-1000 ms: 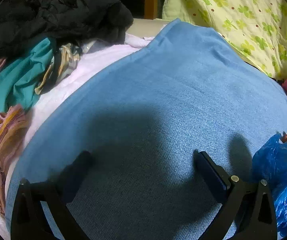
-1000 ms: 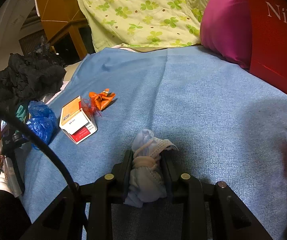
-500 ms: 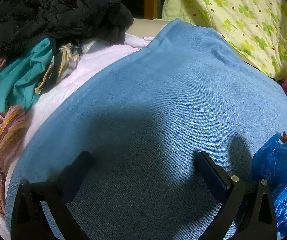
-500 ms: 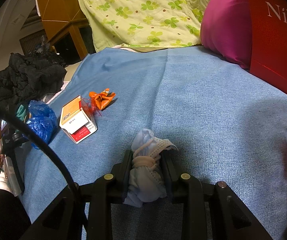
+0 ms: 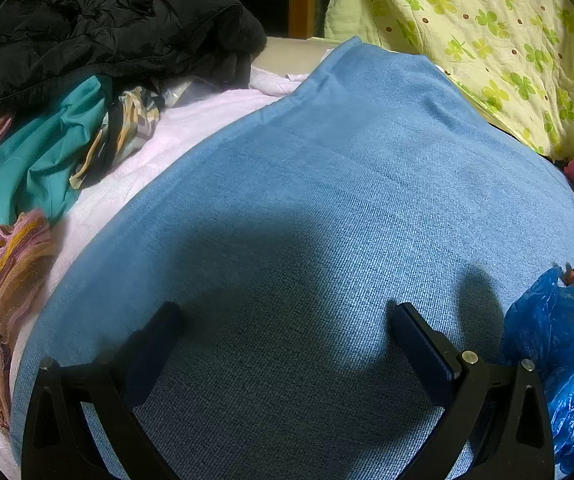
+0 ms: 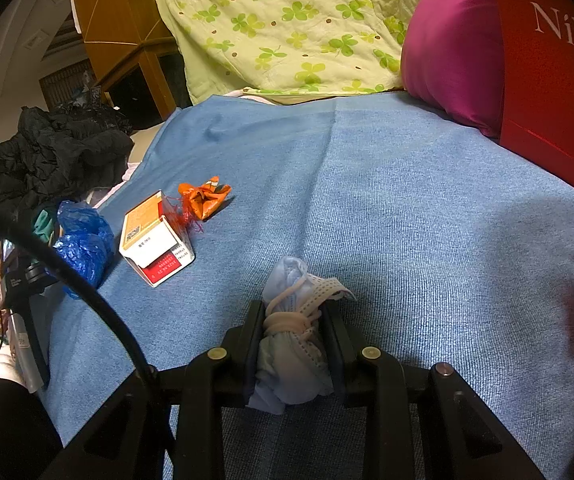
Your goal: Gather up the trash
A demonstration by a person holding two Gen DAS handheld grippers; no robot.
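Note:
My right gripper (image 6: 293, 312) is shut on a balled-up light blue face mask (image 6: 291, 344) tied with its ear loops, held just above the blue blanket (image 6: 407, 220). To its left lie an orange and white carton (image 6: 155, 240), a crumpled orange wrapper (image 6: 203, 198) and a blue plastic bag (image 6: 83, 244). My left gripper (image 5: 287, 320) is open and empty over the blanket (image 5: 327, 180). The blue plastic bag (image 5: 567, 360) lies just right of its right finger.
A pile of dark and coloured clothes (image 5: 87, 60) lies at the left. A green clover quilt (image 6: 287, 28) and a magenta pillow (image 6: 455, 48) are at the back. A red bag (image 6: 555, 80) stands at the right.

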